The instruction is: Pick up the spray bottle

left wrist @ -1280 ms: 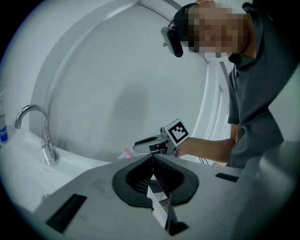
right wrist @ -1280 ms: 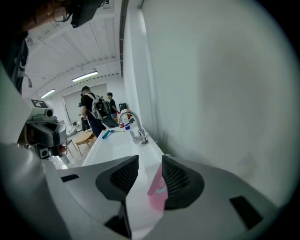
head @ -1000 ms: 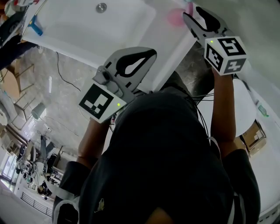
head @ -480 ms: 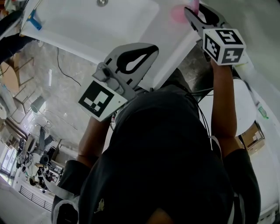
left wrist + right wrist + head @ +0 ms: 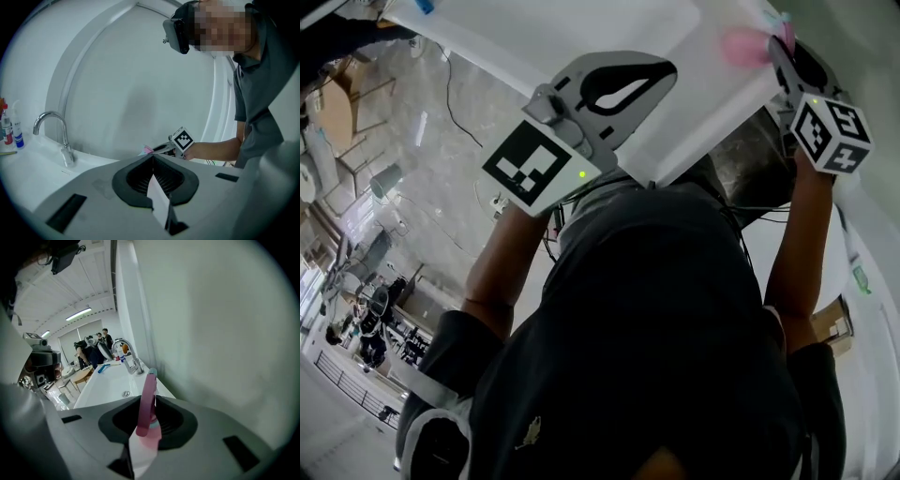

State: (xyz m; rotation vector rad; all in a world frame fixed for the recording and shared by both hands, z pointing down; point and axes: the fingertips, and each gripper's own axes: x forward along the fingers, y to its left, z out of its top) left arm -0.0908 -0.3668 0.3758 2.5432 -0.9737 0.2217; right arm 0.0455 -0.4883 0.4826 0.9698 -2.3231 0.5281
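Note:
The pink spray bottle [image 5: 741, 45] stands on the white counter at the sink's right end. In the right gripper view its pink head and trigger [image 5: 147, 413] rise between the two jaws. My right gripper [image 5: 780, 45] [image 5: 149, 399] is closing, with both jaws against the bottle's sides. The left gripper view shows the bottle [image 5: 146, 150] just ahead of the right gripper's marker cube [image 5: 182, 139]. My left gripper [image 5: 667, 69] [image 5: 152, 157] hangs over the sink's front edge, shut and empty.
A white basin [image 5: 581, 28] [image 5: 112, 385] with a chrome faucet [image 5: 131, 359] [image 5: 56, 136] runs along the wall. Small bottles [image 5: 11, 129] and a blue brush [image 5: 104, 367] lie at its far end. People stand in the room beyond.
My right gripper has sunk beside the pink bottle and drawn in on it. The left gripper has slid forward over the sink's edge. The head view has swung, shifting everything rightwards.

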